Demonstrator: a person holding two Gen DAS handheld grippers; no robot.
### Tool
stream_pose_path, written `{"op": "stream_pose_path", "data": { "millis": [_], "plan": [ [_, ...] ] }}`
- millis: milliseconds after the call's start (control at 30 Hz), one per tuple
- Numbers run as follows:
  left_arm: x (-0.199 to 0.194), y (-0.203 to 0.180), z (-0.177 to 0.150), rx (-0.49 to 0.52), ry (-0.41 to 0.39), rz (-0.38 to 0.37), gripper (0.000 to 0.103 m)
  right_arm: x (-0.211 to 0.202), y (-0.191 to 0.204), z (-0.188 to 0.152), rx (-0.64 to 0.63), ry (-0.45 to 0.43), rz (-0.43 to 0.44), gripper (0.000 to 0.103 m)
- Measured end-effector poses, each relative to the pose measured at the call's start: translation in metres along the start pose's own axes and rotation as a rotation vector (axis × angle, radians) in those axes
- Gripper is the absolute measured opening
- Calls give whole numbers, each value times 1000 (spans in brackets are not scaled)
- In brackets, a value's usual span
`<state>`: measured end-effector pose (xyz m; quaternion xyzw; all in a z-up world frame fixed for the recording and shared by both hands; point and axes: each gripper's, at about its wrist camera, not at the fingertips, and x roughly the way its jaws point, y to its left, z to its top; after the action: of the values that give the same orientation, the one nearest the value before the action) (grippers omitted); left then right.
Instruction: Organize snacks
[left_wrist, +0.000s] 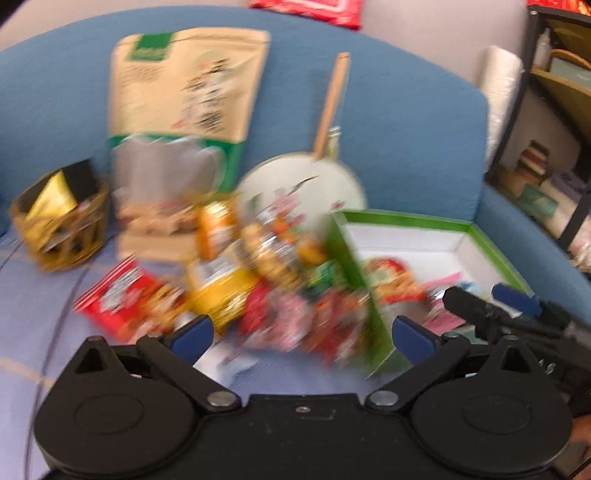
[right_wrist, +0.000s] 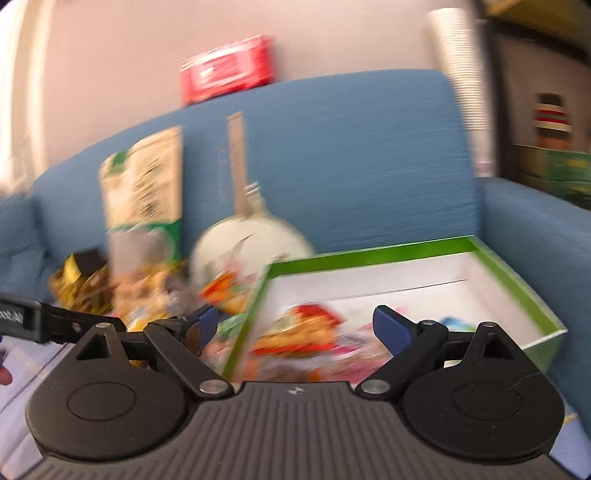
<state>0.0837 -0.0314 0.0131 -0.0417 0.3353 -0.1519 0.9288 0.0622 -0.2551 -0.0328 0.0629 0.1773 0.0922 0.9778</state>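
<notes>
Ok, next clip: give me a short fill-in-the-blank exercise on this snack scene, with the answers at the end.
1. The box holding a few snack packets has a rim coloured ____.
2. The tall kraft-paper pouch leans against the ____ sofa backrest.
3. The fingers of the left gripper and the right gripper are spread ____, holding nothing.
4. The round fan has its handle pointing ____.

Missing words: green; blue; open; up

Motion blur renders the snack packets (left_wrist: 258, 280) unreadable in both views. The green box (left_wrist: 373, 310) wall hides part of its contents. The red package (left_wrist: 310, 9) is cropped at the top edge.
</notes>
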Motion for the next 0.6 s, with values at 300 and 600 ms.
{"op": "stream_pose_path", "data": {
  "millis": [300, 600],
  "plan": [
    [13, 21, -6, -12, 47, -38, 103, 2, 34, -29, 37, 180, 67, 103],
    [88, 5, 14, 16, 106, -70, 103, 10, 42, -40, 0, 224, 65, 103]
  ]
}}
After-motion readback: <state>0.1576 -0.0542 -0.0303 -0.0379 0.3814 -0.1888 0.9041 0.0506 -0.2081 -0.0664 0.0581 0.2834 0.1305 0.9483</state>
